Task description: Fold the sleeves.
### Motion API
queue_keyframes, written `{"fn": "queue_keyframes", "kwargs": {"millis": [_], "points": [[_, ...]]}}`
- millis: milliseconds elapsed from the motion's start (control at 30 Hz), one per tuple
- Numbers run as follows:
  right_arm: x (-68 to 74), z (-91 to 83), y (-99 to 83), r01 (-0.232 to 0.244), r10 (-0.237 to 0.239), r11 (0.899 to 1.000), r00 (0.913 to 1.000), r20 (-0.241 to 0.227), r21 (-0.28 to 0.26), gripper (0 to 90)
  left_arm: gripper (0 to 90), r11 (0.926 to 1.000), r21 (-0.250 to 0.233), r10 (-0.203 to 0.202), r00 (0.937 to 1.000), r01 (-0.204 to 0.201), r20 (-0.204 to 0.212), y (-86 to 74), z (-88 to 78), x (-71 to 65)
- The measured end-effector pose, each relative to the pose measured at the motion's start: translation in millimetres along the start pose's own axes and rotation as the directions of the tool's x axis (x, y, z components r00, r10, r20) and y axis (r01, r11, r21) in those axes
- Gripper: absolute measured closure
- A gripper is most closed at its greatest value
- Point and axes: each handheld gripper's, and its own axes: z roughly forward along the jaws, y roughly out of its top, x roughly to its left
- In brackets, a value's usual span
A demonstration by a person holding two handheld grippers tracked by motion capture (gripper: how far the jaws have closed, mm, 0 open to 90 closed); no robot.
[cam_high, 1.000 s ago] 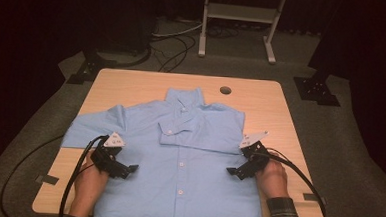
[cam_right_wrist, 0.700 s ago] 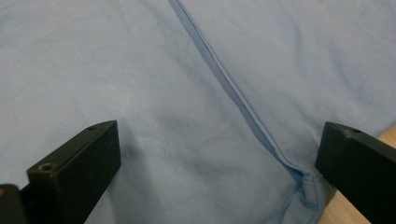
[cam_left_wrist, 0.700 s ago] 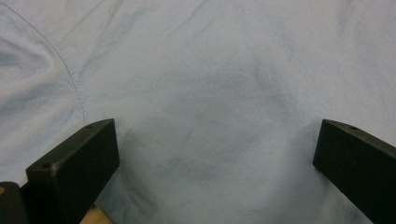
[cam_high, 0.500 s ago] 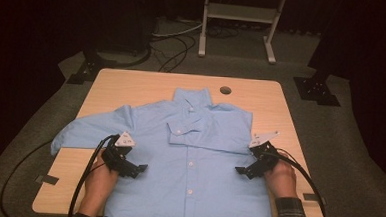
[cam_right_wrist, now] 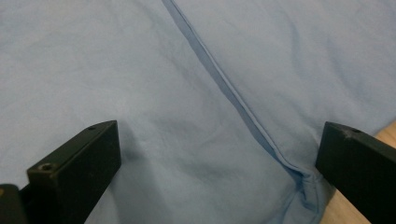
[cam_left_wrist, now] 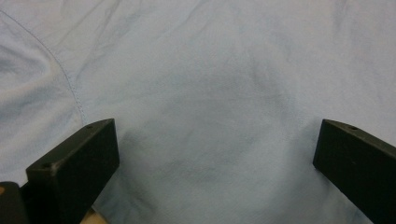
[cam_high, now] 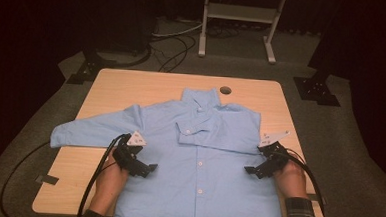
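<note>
Light-blue cotton button-up shirt (cam_high: 203,159) flat on wooden tabletop (cam_high: 132,88): light, limp, slides easily; pinch side seams near tabletop's near edge. Left gripper (cam_high: 148,168) and right gripper (cam_high: 250,169) jaws apart, empty.

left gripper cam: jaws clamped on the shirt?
No: the left gripper has its jaws spread wide apart, with flat, unpinched shirt fabric showing between them.

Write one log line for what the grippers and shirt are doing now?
shirt: flat on table, buttoned | left gripper: open over shirt | right gripper: open over shirt's edge
</note>
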Motion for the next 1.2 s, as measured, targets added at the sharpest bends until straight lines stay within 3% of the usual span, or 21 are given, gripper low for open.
{"fn": "queue_keyframes", "kwargs": {"millis": [1200], "points": [[-19.1, -18.0, -22.6, -0.039, 0.039, 0.999, 0.9989, 0.026, 0.006, 0.0, 0.0, 0.9996, 0.010, 0.026, 0.9995, -0.026, 0.019, 24.6, 21.4, -17.2]]}}
